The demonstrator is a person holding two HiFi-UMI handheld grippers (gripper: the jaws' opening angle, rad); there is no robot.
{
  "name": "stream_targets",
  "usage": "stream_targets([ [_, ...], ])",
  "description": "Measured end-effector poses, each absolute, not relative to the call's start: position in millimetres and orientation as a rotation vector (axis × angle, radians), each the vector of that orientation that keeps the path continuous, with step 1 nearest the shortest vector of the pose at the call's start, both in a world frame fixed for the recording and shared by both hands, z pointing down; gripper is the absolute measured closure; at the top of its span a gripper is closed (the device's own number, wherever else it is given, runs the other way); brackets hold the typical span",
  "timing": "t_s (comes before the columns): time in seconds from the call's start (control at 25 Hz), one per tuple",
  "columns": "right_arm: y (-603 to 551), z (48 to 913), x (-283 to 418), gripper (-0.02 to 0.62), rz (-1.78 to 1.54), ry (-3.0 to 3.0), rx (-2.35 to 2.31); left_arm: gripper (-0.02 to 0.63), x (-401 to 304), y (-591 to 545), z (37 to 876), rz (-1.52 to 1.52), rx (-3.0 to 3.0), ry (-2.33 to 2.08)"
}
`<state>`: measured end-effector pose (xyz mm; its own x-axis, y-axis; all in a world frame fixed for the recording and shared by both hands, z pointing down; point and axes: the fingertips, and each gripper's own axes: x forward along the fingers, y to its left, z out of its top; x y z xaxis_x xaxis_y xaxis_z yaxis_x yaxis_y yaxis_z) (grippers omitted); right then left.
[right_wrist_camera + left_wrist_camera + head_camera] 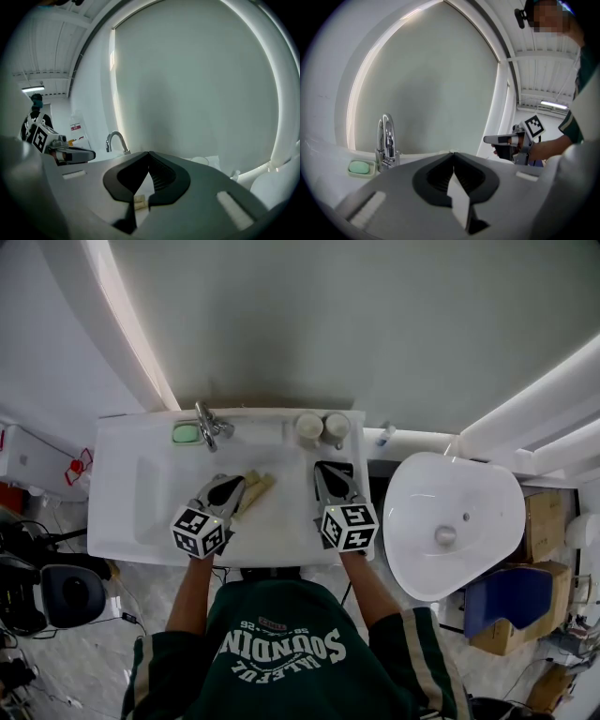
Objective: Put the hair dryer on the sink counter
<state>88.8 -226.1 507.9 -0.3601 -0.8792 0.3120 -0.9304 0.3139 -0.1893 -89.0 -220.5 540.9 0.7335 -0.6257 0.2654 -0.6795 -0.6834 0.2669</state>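
Grippers closed and empty over the sink bench (pixel 281 526)

The left gripper (pixel 452 153) has its fingers pressed together at the tips with nothing between them. The right gripper (pixel 149 153) is the same, fingers meeting and empty. In the head view both hover over the front of the white bench, left gripper at 9 o'clock of the right one. A small tan object, apparently the hair dryer (pixel 256 487) though the view is too coarse to be sure, lies on the bench just beside the left gripper's tips, at their 2 o'clock. A chrome tap (pixel 205 422) and green soap (pixel 186 433) sit at the bench's 11 o'clock, two pale cups (pixel 322 426) at 12 o'clock of the right gripper. A toilet bowl (pixel 455 521) stands at 3 o'clock.
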Motion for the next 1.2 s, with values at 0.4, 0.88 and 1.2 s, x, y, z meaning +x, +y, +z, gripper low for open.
stream_targets([
  [0.4,-222,486,59,0.589,0.425,-2.533,1.602,0.554,-102,-223,531,0.195,2.591,-1.046],
  [0.88,-223,491,48,0.589,0.413,-2.540,1.576,0.554,-108,-227,532,0.191,2.588,-1.054],
  [1.2,-226,495,47,0.589,0.415,-2.534,1.570,0.554,-110,-232,534,0.190,2.582,-1.051],
])
